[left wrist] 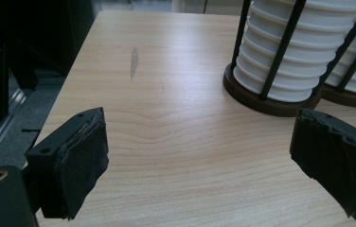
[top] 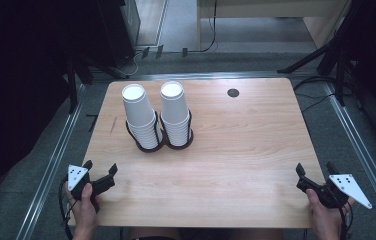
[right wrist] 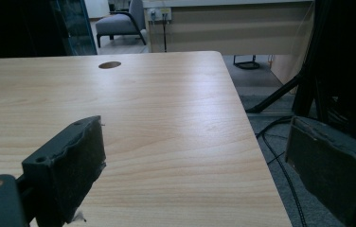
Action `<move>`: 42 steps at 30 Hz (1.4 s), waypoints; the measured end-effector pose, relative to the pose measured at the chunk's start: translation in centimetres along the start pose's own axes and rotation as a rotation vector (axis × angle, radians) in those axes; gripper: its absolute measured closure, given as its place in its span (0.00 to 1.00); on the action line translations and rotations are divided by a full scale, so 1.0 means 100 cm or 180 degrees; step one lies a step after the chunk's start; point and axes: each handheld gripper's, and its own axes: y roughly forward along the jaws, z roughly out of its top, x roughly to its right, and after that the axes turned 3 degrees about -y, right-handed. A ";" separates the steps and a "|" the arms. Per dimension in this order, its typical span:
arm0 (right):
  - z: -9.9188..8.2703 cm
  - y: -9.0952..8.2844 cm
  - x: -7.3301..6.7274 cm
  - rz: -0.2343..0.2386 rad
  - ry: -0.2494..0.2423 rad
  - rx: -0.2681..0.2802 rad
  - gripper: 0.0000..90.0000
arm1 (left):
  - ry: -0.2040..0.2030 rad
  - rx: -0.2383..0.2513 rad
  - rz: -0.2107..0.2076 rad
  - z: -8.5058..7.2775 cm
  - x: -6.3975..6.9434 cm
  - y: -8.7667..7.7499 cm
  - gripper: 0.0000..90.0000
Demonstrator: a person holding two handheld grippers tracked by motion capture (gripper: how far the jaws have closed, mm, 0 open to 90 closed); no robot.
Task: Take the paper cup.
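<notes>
Both tongs, left point(top: 99, 171) and right point(top: 316, 171), gape empty; cup stacks point(left wrist: 304, 52) are cropped.

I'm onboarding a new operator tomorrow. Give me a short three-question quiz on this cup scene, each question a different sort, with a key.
1. True or false: both tongs are open with nothing between their pads.
2. How many stacks of white paper cups stand in the black wire holder? A) one B) two C) three
3. Fill in: the dark round hole in the table lies nearer the ____ tongs.

Key
1. True: the left tongs and right tongs are open, resting at the near corners of the table.
2. B: left cup stack and right cup stack in the holder.
3. Right: the hole.
</notes>
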 end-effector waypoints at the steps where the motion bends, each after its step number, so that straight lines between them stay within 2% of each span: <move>1: 0.001 0.000 0.000 0.0027 -0.0012 -0.0001 0.07 | -0.0015 -0.0008 0.0002 0.000 -0.001 0.000 0.06; 6: 0.004 0.002 -0.004 0.0083 -0.0073 -0.0026 0.07 | -0.0039 -0.0023 -0.0027 -0.001 -0.001 0.000 0.06; 9: 0.008 0.003 -0.009 0.0163 -0.0004 -0.0022 0.07 | -0.0039 -0.0032 -0.0045 -0.001 -0.001 -0.001 0.06; 13: 0.017 0.004 -0.021 0.0225 -0.0075 -0.0013 0.07 | -0.0048 -0.0055 -0.0045 -0.001 -0.001 0.000 0.06; 17: 0.024 0.006 -0.027 0.0276 -0.0052 -0.0014 0.07 | -0.0048 -0.0091 -0.0032 -0.001 -0.001 0.000 0.06; 23: 0.037 0.010 -0.049 0.0428 -0.0118 -0.0021 0.07 | -0.0033 -0.0117 -0.0014 -0.001 0.000 0.002 0.06; 24: 0.037 0.010 -0.049 0.0428 -0.0118 -0.0021 0.07 | -0.0032 -0.0119 -0.0014 -0.001 0.000 0.002 0.06; 27: 0.048 0.014 -0.064 0.0539 -0.0134 0.0030 0.07 | -0.0047 -0.0116 -0.0015 -0.001 0.000 0.002 0.06; 31: 0.057 0.019 -0.074 0.0616 -0.0150 0.0077 0.07 | -0.0044 -0.0120 -0.0014 -0.001 0.000 0.002 0.06; 33: 0.067 0.022 -0.085 0.0687 -0.0161 0.0131 0.07 | -0.0048 -0.0124 -0.0013 -0.001 0.000 0.003 0.06; 42: 0.087 0.032 -0.110 0.0851 -0.0201 0.0207 0.07 | -0.0043 -0.0147 -0.0016 -0.001 0.000 0.003 0.06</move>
